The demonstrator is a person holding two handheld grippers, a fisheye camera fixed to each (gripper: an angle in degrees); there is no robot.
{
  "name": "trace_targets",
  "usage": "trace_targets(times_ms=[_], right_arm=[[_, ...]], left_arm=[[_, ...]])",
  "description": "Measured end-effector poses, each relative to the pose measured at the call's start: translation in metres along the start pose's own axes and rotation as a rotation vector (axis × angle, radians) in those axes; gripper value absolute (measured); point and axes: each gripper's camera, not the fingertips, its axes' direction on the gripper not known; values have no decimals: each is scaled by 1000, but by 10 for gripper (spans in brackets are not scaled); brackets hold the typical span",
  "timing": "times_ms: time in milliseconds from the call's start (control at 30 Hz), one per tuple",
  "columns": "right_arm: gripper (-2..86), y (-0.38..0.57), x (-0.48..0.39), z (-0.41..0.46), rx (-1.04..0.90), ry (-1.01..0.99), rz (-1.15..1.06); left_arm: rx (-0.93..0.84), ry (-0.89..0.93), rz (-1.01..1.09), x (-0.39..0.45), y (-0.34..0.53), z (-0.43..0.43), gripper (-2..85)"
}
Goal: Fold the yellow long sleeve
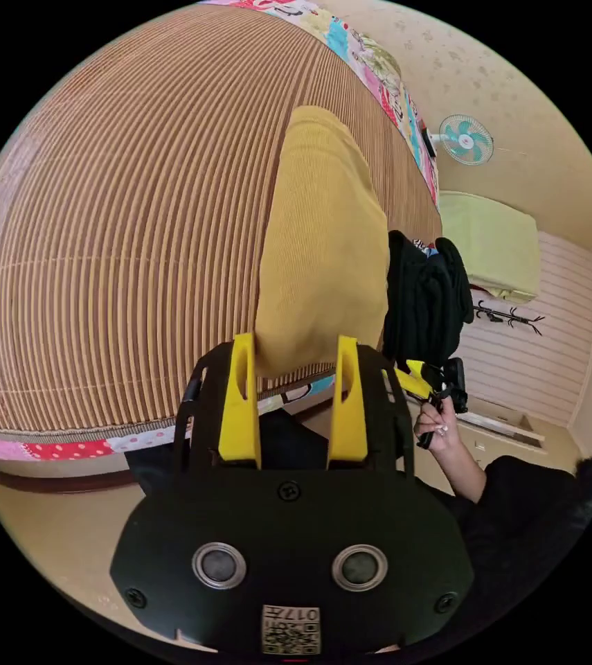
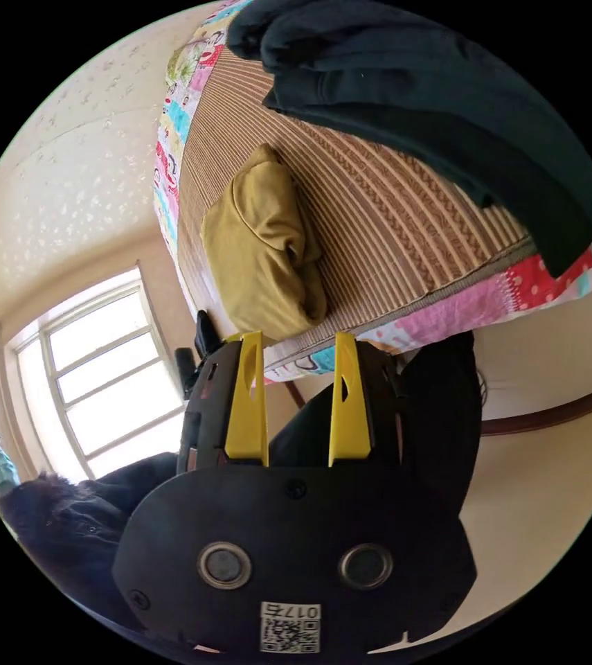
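Fold stage: looks late or finished. Yellow long sleeve (image 1: 323,242) lying as a compact folded bundle on the bamboo mat (image 1: 122,228) covering the bed, near the mat's front edge. Seen in the left gripper view as a smooth elongated shape running from 12 o'clock down to centre; in the right gripper view (image 2: 264,249) bunched, with rounded layers and one thick fold along the 3 o'clock side. No loose sleeve trailing out that can be made out.

Left gripper (image 1: 294,357): jaws spread, nothing between them, tips just short of the bundle's near end; whether touching cloth, cannot tell. Right gripper (image 2: 298,346): jaws spread, empty, hovering off the bed edge below the bundle, apart from it. Right gripper also visible in the left gripper view at 3 o'clock (image 1: 426,382), held in a hand (image 1: 437,422), off the bed edge.

Black garment (image 2: 434,104) piled on the mat at 1 o'clock in the right gripper view, apart from the yellow one; same pile beside the bundle at 3 o'clock in the left gripper view. Patchwork quilt (image 2: 448,312) showing under the mat edge.

Next move, as a guess: either tidy up, pinching the bulky side and flattening the layers, or set aside. If another fold wanted, needs both jaws closing on the near end and carrying it over toward the far end.
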Motion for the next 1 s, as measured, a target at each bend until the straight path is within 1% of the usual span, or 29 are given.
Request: trace_targets(times_ms=[33, 67, 100, 133, 200, 267, 300, 333, 367, 400, 433, 467, 500, 533, 567, 600, 633, 667, 700, 733, 767, 800, 867, 900, 933, 967, 1000], right_arm=[[167, 0, 11, 7, -19, -71, 50], [187, 0, 22, 15, -38, -148, 100], [197, 0, 28, 20, -44, -188, 124], [216, 1, 37, 29, -39, -272, 167], [235, 1, 50, 39, 4, -416, 214], [239, -1, 60, 50, 95, -635, 262], [238, -2, 60, 53, 111, -670, 271], [212, -5, 56, 58, 112, -721, 268], [173, -4, 42, 63, 94, -746, 236], [147, -2, 30, 64, 97, -751, 194], [113, 4, -1, 65, 81, -734, 96], [99, 10, -37, 72, 28, -701, 4], [95, 14, -56, 77, 3, -691, -40], [88, 22, -95, 92, -40, -684, -124], [85, 30, -134, 113, -89, -696, -192], [83, 33, -154, 126, -115, -709, -225], [81, 42, -193, 154, -167, -742, -280], [79, 51, -230, 183, -209, -781, -335], [79, 56, -248, 198, -227, -797, -367], [78, 67, -285, 227, -262, -822, -441], [78, 78, -320, 256, -292, -841, -508], [78, 84, -335, 270, -301, -848, -532], [79, 107, -380, 327, -321, -826, -586], [79, 112, -387, 342, -325, -801, -591], [79, 122, -395, 374, -339, -731, -591], [79, 132, -394, 407, -355, -634, -571], [80, 136, -390, 423, -363, -579, -555]], left_arm=[[3, 10, -19, -2, 0, 1, 93], [-2, 84, -52, -6, -1, 0, 66], [4, 205, -63, -6, 2, -4, 59], [14, 262, -60, -4, 5, -8, 55], [34, 443, -18, 14, 21, -28, 52], [32, 516, 20, 30, 34, -46, 51], [38, 553, 50, 40, 41, -62, 51], [38, 557, 66, 44, 45, -71, 51], [42, 528, 107, 51, 51, -93, 51], [75, 461, 158, 55, 58, -123, 51], [98, 432, 180, 56, 62, -139, 51], [147, 401, 219, 53, 71, -176, 51], [190, 390, 249, 46, 80, -216, 51], [213, 388, 262, 42, 86, -236, 51], [262, 384, 285, 33, 98, -276, 51], [316, 374, 313, 24, 112, -319, 51], [342, 367, 332, 21, 119, -340, 52], [389, 338, 379, 16, 135, -383, 52], [441, 290, 431, 14, 152, -425, 52], [468, 262, 453, 14, 161, -444, 52], [523, 197, 496, 14, 177, -481, 52], [571, 126, 523, 12, 191, -514, 53], [620, 31, 493, 2, 206, -552, 57], [634, -21, 415, -13, 211, -571, 62], [635, -42, 357, -23, 213, -578, 65], [624, -88, 237, -44, 218, -587, 72], [592, -157, 137, -65, 222, -587, 92]])
